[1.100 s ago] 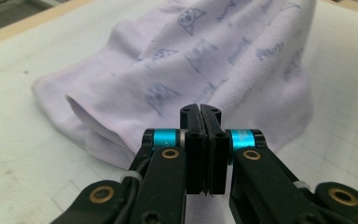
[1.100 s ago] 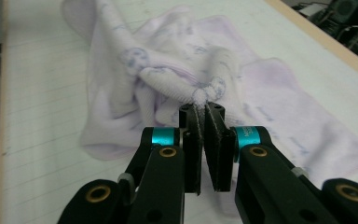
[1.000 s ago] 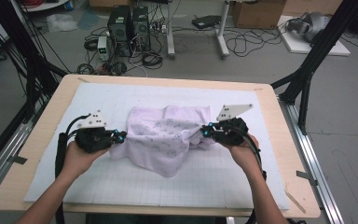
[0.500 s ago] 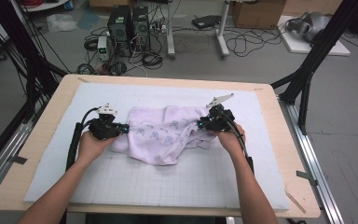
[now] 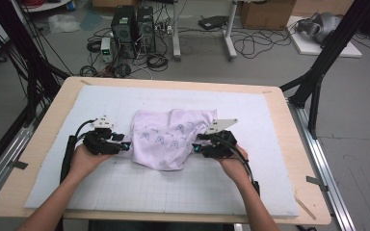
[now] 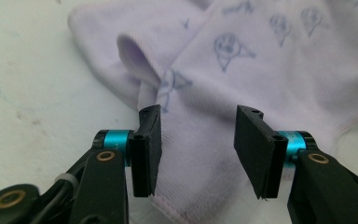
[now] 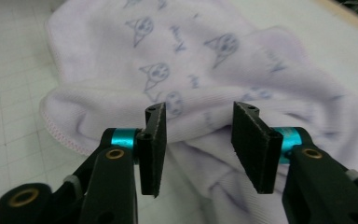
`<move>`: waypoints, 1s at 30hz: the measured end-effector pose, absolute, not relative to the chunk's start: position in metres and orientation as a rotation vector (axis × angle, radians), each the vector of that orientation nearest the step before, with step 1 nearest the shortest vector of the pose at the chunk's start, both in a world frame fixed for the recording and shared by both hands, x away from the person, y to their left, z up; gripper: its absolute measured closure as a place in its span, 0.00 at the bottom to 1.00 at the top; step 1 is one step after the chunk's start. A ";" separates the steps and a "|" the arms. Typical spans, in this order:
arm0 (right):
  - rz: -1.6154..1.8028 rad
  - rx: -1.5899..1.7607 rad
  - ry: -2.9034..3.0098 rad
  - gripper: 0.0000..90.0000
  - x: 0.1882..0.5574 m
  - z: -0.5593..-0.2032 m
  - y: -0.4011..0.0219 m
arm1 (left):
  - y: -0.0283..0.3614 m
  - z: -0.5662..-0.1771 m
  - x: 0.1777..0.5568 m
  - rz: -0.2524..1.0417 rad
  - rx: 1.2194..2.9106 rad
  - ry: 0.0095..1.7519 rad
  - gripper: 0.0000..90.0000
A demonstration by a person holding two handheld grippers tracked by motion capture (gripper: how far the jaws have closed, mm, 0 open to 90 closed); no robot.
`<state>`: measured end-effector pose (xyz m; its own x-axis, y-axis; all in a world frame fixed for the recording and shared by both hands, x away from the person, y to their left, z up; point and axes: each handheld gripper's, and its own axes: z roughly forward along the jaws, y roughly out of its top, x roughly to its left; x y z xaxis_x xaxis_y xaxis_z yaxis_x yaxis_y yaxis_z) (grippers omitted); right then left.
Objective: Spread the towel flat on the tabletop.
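Now the cloth (image 5: 171,138) lies bunched in the middle of the surface (image 5: 270,192), stretched side to side between both tongs. The left tongs (image 6: 198,135) and right tongs (image 7: 198,135) have just been opening; cloth sits between their jaws, unpinched. Each is equally near its end.

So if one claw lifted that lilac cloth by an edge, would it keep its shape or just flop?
Probably flop: the cloth already lies crumpled in soft folds on the mat. It looks thin and light, so it should lift easily. Its ribbed knit seems grippy rather than slippery, though pushing would likely bunch it up instead of sliding it flat.
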<state>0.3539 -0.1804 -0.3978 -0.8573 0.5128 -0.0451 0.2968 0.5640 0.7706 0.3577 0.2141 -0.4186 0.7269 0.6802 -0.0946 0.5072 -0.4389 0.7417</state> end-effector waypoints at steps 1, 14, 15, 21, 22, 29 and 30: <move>1.153 0.674 2.550 0.57 0.355 -0.402 -0.176 | 0.213 -0.424 0.359 0.263 2.143 0.889 0.61; 1.177 0.621 2.590 0.90 0.367 -0.416 -0.157 | 0.213 -0.417 0.349 0.253 2.135 0.818 0.96; 1.188 0.615 2.588 0.91 0.364 -0.411 -0.160 | 0.215 -0.413 0.346 0.258 2.124 0.812 0.96; 1.302 0.584 2.547 0.91 0.338 -0.379 -0.185 | 0.225 -0.390 0.317 0.281 2.071 0.773 0.98; 1.305 0.574 2.548 0.92 0.333 -0.375 -0.190 | 0.225 -0.387 0.312 0.285 2.072 0.755 0.98; 1.376 0.548 2.576 0.92 0.303 -0.346 -0.219 | 0.222 -0.361 0.281 0.332 2.068 0.656 1.00; 1.378 0.536 2.575 0.89 0.299 -0.341 -0.221 | 0.220 -0.360 0.280 0.329 2.068 0.647 1.00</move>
<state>0.2992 -0.2208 -0.3414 -0.9205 0.3904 0.0177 0.2313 0.5078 0.8298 0.2797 0.2202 -0.3602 0.8266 0.5626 -0.0158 0.3181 -0.4439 0.8377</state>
